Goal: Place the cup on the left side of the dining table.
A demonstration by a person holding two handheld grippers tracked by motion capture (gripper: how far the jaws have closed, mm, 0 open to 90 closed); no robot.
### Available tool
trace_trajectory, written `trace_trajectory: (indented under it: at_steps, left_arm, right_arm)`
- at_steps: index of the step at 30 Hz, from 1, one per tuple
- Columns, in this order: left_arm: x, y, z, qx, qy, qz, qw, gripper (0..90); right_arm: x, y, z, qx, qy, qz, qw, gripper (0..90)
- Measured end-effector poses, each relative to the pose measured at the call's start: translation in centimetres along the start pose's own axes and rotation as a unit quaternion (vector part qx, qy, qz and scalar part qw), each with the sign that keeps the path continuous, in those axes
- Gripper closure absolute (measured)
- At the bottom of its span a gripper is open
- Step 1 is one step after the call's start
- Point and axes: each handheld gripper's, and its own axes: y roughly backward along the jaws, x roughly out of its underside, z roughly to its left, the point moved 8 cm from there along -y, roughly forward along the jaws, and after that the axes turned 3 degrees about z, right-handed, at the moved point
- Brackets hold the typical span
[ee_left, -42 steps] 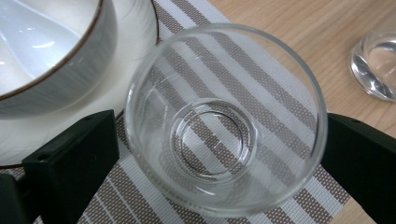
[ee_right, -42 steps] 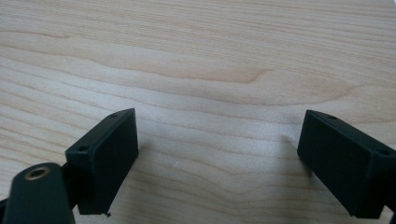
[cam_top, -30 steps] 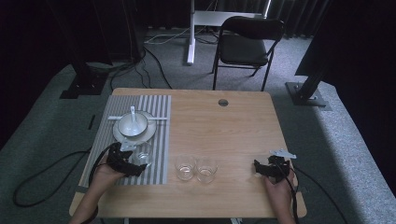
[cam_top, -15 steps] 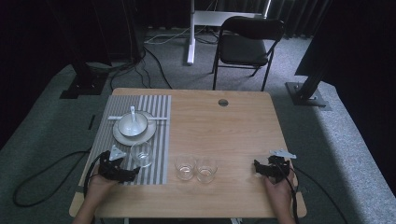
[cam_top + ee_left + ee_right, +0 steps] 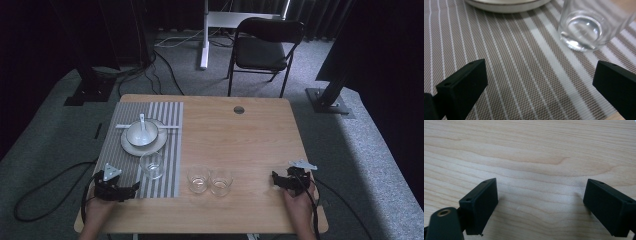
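Note:
A clear empty glass (image 5: 151, 165) stands upright on the striped placemat (image 5: 170, 112), just in front of a white plate (image 5: 131, 147). On that plate sits a white bowl (image 5: 141, 132) with a spoon in it. My left gripper (image 5: 131, 188) rests at the mat's front left, open and holding nothing. In the left gripper view the glass (image 5: 584, 27) stands ahead and to the right of the open left gripper (image 5: 541, 80), apart from it. My right gripper (image 5: 275, 179) lies on bare wood near the front right corner. The right gripper (image 5: 540, 197) stands open over the wood.
Two more empty glasses (image 5: 198, 179) (image 5: 221, 181) stand side by side on the wooden table (image 5: 240, 135) near its front middle. A round cable hole (image 5: 239, 109) sits at the far edge. A black chair (image 5: 265, 47) stands on the floor beyond the table.
My left gripper has drawn back from the glass toward the front left corner of the mat. The glass stays where it was. The right gripper has not moved.

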Motion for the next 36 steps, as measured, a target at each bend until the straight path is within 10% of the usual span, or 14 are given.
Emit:
trace_trajectory:
  at_steps: [15, 36]
  left_arm:
    - [1.9, 0.9, 2.6, -0.073, 0.041, -0.004, 0.9965, 0.2]
    - [3.8, 2.8, 4.1, -0.085, 0.067, -0.019, 0.9939, 0.2]
  right_arm:
    - [0.0, 0.0, 0.0, 0.0, 0.0, 0.0, 1.0, 11.8]
    - [0.0, 0.0, 0.0, 0.0, 0.0, 0.0, 1.0, 11.8]
